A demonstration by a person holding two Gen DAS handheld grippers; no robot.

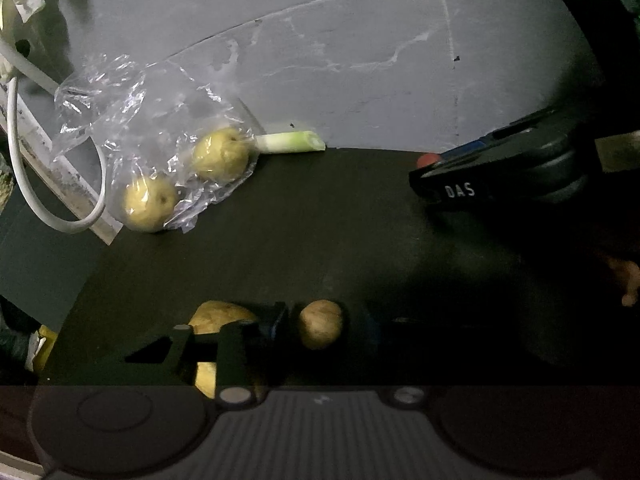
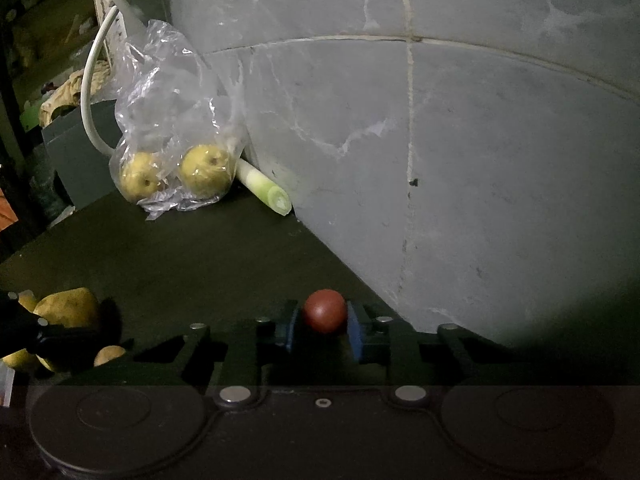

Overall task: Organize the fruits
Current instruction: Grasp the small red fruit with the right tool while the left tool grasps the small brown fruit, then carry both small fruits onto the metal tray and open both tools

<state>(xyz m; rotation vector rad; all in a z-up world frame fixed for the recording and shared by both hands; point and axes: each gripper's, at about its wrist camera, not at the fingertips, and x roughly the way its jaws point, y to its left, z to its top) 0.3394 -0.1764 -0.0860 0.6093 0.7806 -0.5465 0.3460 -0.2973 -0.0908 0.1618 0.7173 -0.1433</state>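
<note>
left gripper [image 1: 320, 324]: clamps brown fruit [image 1: 320, 323], right finger lost in dark
right gripper [image 2: 324, 320]: grips red fruit [image 2: 324, 310]

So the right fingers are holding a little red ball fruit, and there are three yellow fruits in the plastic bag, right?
Not quite: the plastic bag holds two yellow fruits, not three, as the right wrist view shows. The right gripper does hold the red fruit.

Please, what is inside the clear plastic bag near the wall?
Inside the clear plastic bag two yellow-green fruits lie side by side at the bottom. Its crumpled upper part looks empty. A cut leek piece lies outside, behind it.
</note>
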